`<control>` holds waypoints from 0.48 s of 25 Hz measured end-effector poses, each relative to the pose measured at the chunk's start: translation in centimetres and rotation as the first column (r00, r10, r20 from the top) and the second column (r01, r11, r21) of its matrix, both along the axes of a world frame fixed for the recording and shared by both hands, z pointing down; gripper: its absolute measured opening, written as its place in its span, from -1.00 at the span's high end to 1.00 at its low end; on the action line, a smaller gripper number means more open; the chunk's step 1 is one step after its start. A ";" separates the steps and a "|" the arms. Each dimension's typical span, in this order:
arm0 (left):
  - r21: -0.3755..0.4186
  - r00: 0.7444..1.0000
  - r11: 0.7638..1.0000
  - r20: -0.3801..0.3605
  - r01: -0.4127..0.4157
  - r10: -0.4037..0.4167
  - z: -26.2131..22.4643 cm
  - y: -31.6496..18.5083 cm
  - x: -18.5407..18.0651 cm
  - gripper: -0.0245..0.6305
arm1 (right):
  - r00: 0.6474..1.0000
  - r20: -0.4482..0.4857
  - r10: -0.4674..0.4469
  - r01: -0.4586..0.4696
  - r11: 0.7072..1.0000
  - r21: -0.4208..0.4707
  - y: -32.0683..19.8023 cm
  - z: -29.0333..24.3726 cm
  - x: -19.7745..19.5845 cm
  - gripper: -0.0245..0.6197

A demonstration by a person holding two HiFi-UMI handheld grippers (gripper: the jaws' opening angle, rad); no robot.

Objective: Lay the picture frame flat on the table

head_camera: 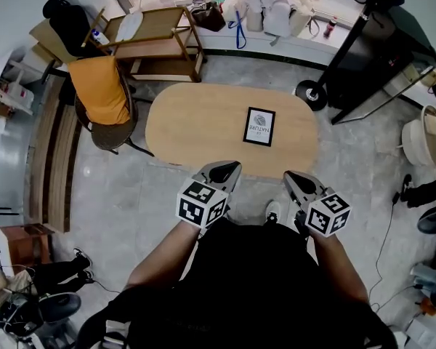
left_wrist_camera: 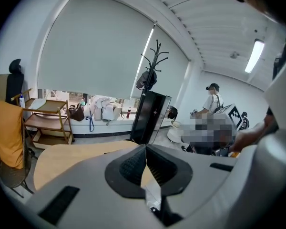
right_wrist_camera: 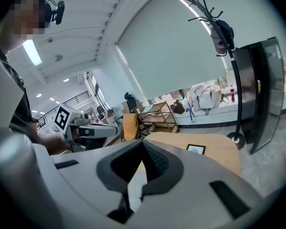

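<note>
A black picture frame (head_camera: pixel 259 126) with a white print lies flat on the oval wooden table (head_camera: pixel 196 126), right of its middle. It also shows small in the right gripper view as the frame (right_wrist_camera: pixel 196 149) on the tabletop. Both grippers hang near my body, short of the table's near edge. My left gripper (head_camera: pixel 227 167) is shut with nothing between its jaws, tips touching (left_wrist_camera: pixel 145 147). My right gripper (head_camera: pixel 288 176) is shut and empty as well, jaws meeting (right_wrist_camera: pixel 142 142). Neither touches the frame.
A chair with an orange cloth (head_camera: pixel 100 93) stands at the table's left end. A wooden trolley (head_camera: pixel 160 42) and bags on a ledge (head_camera: pixel 269 13) lie beyond. A black coat stand (head_camera: pixel 349 49) and cabinet stand at the right. A person (left_wrist_camera: pixel 210 101) is in the background.
</note>
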State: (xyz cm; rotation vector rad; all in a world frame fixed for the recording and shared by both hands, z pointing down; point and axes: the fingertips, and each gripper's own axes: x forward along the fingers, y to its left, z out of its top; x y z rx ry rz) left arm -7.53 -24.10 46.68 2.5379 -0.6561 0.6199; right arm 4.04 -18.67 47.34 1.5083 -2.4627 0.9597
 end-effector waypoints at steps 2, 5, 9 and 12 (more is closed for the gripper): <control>0.011 1.000 1.000 0.003 -0.001 0.001 -0.2 0.3 0.6 0.91 | 1.000 -0.001 -0.010 0.010 1.000 0.001 0.3 0.2 0.2 0.92; 0.022 1.000 1.000 0.015 0.000 0.000 -0.5 0.5 0.8 0.91 | 1.000 0.004 -0.018 0.018 1.000 0.005 0.5 0.3 0.2 0.92; 0.024 1.000 1.000 0.023 0.002 -0.003 -0.3 0.8 0.7 0.91 | 0.999 -0.006 -0.033 0.033 0.999 0.009 0.4 0.6 -0.1 0.92; 0.018 1.000 1.000 0.030 0.006 -0.007 -0.2 1.0 0.5 0.91 | 0.999 -0.007 -0.041 0.041 0.999 0.012 0.5 0.4 -0.5 0.92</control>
